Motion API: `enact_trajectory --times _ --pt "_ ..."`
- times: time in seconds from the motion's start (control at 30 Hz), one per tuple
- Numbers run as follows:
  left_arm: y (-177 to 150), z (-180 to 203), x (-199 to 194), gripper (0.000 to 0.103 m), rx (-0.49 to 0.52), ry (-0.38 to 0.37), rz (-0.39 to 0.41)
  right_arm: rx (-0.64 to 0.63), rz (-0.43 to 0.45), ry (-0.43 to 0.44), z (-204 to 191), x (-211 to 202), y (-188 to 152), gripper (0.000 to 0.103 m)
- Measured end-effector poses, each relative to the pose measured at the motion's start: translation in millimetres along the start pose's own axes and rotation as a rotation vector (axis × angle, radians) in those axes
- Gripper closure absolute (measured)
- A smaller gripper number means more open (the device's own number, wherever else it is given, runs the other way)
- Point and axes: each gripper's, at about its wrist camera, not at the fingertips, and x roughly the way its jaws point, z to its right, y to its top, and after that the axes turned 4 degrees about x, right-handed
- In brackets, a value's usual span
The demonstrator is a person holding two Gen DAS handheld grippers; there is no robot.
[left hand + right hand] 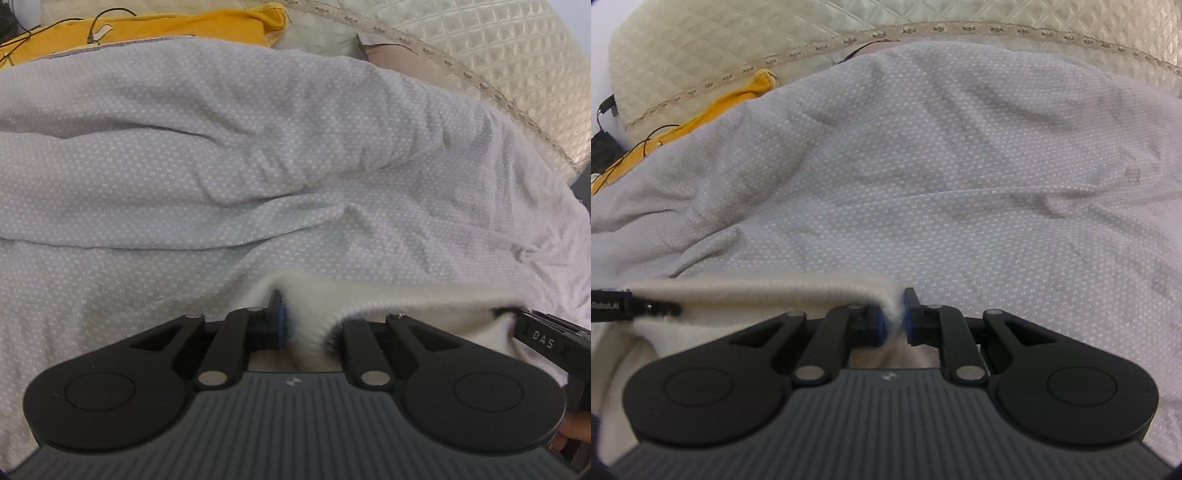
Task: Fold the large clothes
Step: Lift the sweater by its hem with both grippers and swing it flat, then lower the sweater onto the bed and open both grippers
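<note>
Ribbed grey housing with two black round link plates fills the lower part of each wrist view. Ahead of it, the left hand-held gripper (301, 325) has its jaws drawn nearly together on a fold of white fuzzy garment (388, 295); one blue pad (282, 321) shows on the left side, while the opposite pad is hidden by the fabric. The right hand-held gripper (894, 317) likewise pinches the same garment's edge (757, 291), with blue pads (881, 325) pressing from both sides.

The white garment's edge runs as a band between the two grippers, just above a grey bedcover with a small white pattern (258, 147). In the left wrist view the band extends rightward to the right hand-held gripper's black finger (539, 332); in the right wrist view it extends leftward to the left hand-held gripper's black finger (635, 306). More of the garment hangs below the band, close to each housing. The edge is blurred in both views.

The grey bedcover is creased and spreads across most of both views. Beyond it lies a yellow cloth (166, 26) with a thin black cable (92, 29) resting on it. A cream quilted cover (498, 48) with a patterned trim strip (923, 29) lies at the far side. Part of a person's hand (576, 424) shows at the lower right edge of the left wrist view.
</note>
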Motion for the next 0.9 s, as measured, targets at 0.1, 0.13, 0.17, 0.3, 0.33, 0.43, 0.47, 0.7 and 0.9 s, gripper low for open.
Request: enact_trajectory --times 0.1,0.13,0.17,0.3,0.33,0.43,0.47,0.7,0.9 --pt "5 5 -23 0.058 0.026 -0.045 -0.028 -0.003 -0.017 -0.007 -1 8 3 0.087" --pt "6 6 -41 0.046 0.031 -0.06 -0.026 -0.012 -0.021 -0.01 -4 7 5 0.085" --pt "8 8 -49 0.044 0.035 -0.066 -0.016 -0.017 -0.024 -0.01 -6 7 6 0.081" --pt "13 14 -76 0.042 0.057 -0.058 0.004 0.057 -0.024 0.031 3 -12 11 0.049" --pt "13 15 -84 0.042 0.059 -0.061 0.014 0.076 -0.018 0.043 5 -18 11 0.04" --pt "9 18 -114 0.042 0.062 -0.045 0.045 0.115 0.003 0.069 10 -45 13 0.033" --pt "6 20 -126 0.042 0.063 -0.043 0.056 0.118 0.011 0.085 10 -58 13 0.033" --pt "-26 42 -237 0.042 0.094 -0.031 0.154 0.071 0.086 0.135 -6 -158 -7 0.033" --pt "-83 65 -341 0.042 0.146 -0.029 0.224 0.05 0.147 0.183 -20 -262 -52 0.033"
